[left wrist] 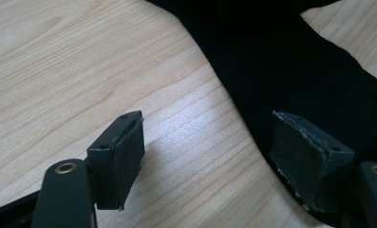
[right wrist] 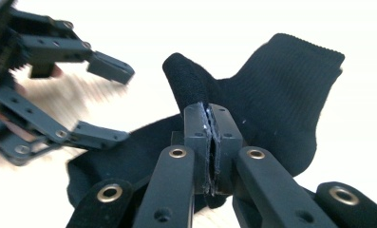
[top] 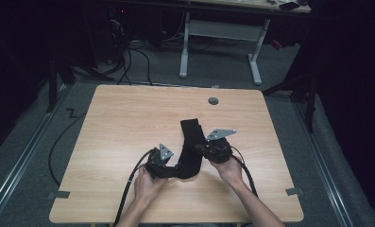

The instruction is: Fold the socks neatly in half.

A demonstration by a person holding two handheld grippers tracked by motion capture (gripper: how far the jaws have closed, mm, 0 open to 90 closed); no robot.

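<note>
Black sock [top: 191, 146] lengthwise away from the person, right gripper [right wrist: 210, 142] fingers clamped on its fabric, left gripper [left wrist: 210, 156] fingers apart.

We find no legible text, label, brand, number or sign on anything here: none on the black sock [top: 191, 146], none on the wooden table [top: 123, 118], none on either gripper's jaws.

Left gripper [top: 168, 169]: low at table level, jaws spread wide, nothing pressed between pads. Right gripper [right wrist: 210, 142]: jaws clamped together on a fold of black sock [right wrist: 281, 95], raised slightly. Both forearms entering from below.
</note>
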